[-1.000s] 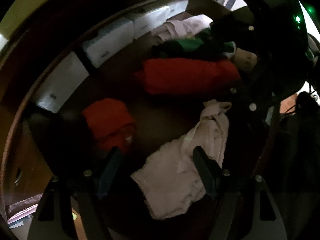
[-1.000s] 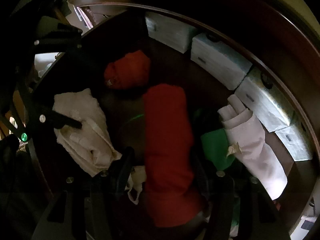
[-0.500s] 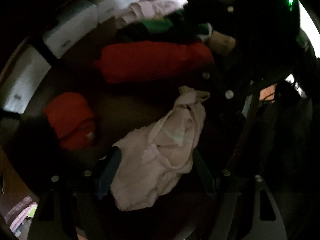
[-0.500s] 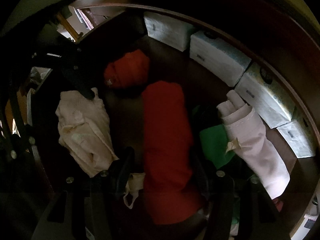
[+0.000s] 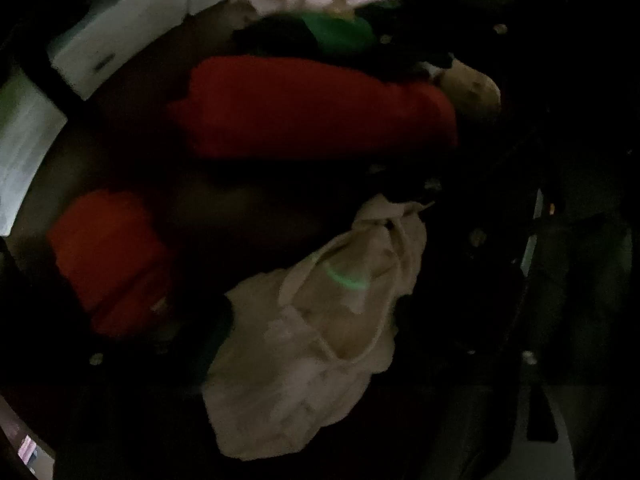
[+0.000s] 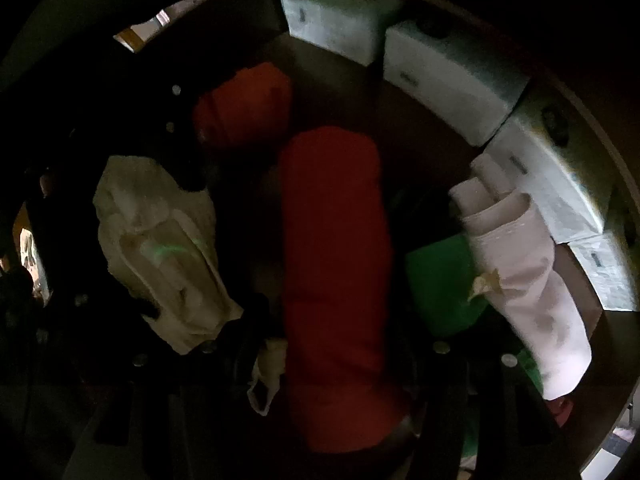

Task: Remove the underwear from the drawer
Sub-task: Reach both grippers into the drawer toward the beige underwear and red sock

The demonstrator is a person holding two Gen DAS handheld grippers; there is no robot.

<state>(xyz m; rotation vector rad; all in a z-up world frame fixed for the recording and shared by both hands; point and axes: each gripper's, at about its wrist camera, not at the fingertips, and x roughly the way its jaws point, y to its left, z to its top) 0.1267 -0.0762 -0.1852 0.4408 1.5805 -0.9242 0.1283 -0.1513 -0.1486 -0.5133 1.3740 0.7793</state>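
The scene is very dark. The left gripper [image 5: 308, 320] is low inside the drawer [image 6: 332, 56], and its two fingers are spread wide, with the crumpled pale pink underwear [image 5: 316, 332] lying between them on the drawer floor. The cloth touches or nearly touches the left finger [image 5: 216, 332]; the other finger is lost in the shadow, so I cannot tell if it touches. A small green glow falls on the cloth.

Ahead of these fingers lies a long red roll [image 5: 316, 108], and to their left side a smaller red bundle [image 5: 112, 260]. Further ahead are a green garment [image 5: 340, 32] and white boxes [image 5: 120, 36] along the wall.

The right gripper [image 6: 332, 340] also has its fingers spread, and the long red roll lies between them. The underwear is left of these fingers.
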